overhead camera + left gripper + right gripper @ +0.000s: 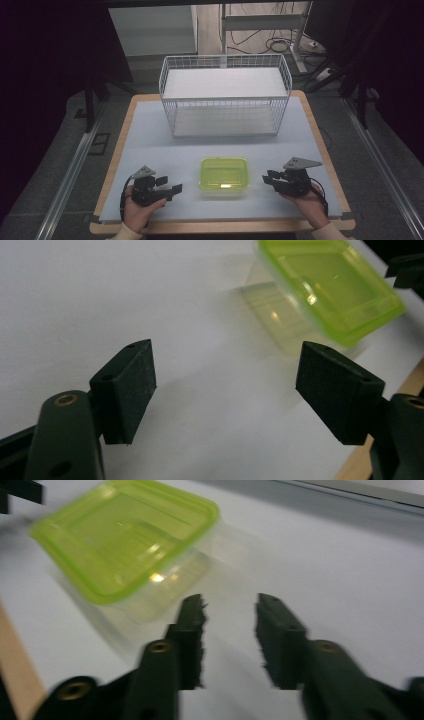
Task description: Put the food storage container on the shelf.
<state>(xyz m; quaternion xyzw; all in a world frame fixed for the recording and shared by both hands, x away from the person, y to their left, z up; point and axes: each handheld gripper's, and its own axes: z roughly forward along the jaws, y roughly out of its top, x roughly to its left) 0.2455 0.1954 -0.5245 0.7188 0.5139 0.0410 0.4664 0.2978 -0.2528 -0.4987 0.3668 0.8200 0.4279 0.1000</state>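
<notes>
A clear plastic container with a lime-green lid [225, 175] sits closed near the front middle of the table. My left gripper [170, 185] rests to its left, jaws spread wide and empty. My right gripper [268, 178] is to its right, pointing at it, jaws apart with nothing between them. In the left gripper view the container [330, 285] lies ahead to the upper right, beyond the open gripper [225, 365]. The right gripper view is blurred and has the container [125, 540] at the upper left, a short way past the gripper [230, 605].
A white wire basket [225, 60] with a white floor stands at the back middle of the pale grey table top [150, 135]. A wooden edge [112, 165] borders the table. Bare surface lies between container and basket.
</notes>
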